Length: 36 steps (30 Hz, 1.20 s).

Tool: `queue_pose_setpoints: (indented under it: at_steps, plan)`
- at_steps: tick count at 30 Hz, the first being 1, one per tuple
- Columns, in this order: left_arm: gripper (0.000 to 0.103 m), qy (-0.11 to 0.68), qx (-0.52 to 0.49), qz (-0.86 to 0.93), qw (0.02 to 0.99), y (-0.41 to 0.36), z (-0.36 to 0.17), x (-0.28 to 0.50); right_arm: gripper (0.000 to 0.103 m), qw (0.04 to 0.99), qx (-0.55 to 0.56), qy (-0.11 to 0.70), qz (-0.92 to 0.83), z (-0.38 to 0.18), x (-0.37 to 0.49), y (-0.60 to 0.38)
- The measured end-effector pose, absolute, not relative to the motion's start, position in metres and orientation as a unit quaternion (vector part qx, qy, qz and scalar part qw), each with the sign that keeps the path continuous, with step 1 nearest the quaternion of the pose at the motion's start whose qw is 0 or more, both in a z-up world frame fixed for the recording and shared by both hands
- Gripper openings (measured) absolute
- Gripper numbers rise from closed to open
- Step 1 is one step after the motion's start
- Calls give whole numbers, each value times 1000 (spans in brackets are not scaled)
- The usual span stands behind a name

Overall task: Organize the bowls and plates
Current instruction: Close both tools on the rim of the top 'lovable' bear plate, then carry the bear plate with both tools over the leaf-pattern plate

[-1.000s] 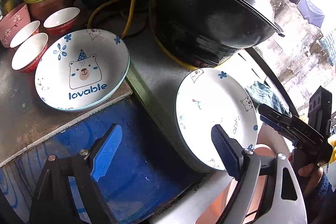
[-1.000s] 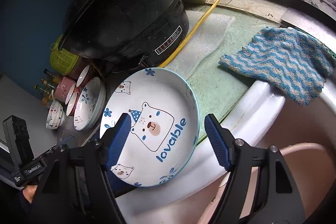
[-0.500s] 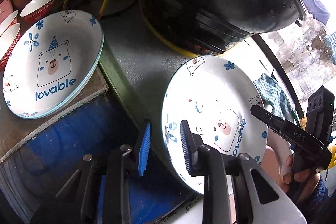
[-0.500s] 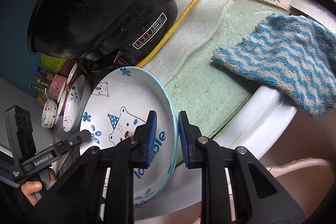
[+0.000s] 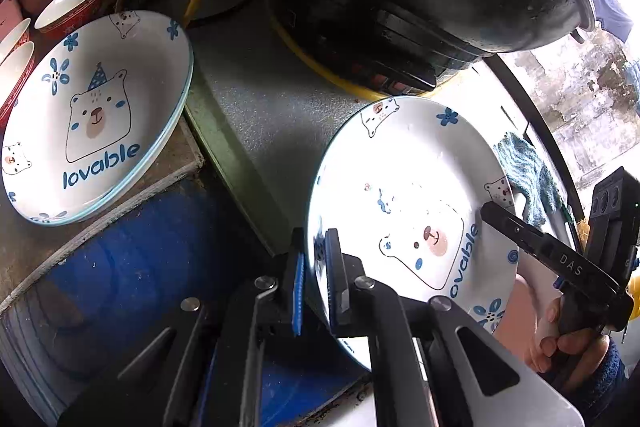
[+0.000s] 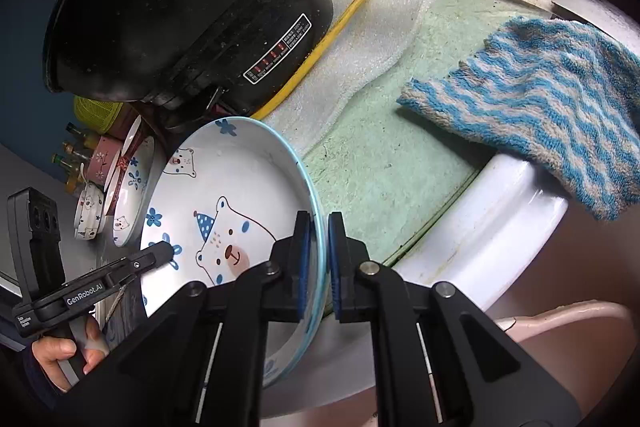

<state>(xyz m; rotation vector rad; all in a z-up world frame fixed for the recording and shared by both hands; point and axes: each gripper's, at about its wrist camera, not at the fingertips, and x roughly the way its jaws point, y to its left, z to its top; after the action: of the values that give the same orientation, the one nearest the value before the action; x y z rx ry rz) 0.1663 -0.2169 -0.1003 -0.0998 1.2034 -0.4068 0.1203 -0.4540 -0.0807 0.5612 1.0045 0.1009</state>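
Two grippers pinch one bear plate (image 5: 404, 211) by opposite rims where it overhangs the counter's (image 5: 256, 99) sink-side edge: the left gripper (image 5: 314, 279) and right gripper (image 6: 319, 259). An uneven lift could twist the glazed rim free, dropping it into the sink (image 6: 500, 227). A second ago both stood spread, clear of the rim; they have just been closing onto it.

The left gripper (image 5: 314, 281) points steeply down, and its jaws have just been closing; the blue pads now pinch the near rim of the bear plate (image 5: 404, 195). The right gripper (image 6: 319, 261) also tilts downward, jaws likewise just closed, clamping the opposite rim of that plate between them. A hand (image 6: 66, 351) wraps the left tool's handle, and another hand (image 5: 568, 347) grips the right one
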Motion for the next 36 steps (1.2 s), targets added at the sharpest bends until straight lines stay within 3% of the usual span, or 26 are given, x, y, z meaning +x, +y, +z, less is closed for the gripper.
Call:
queue_pose_setpoints:
  at_steps: [22,36]
  plan:
    - [7,538,-64,-180,821,-178,-72,148,10,846,257,462,64,-51,109,-420]
    - [7,514,-89,-147,840,-110,-51,134,10,850,223,466,105,-32,116,-356]
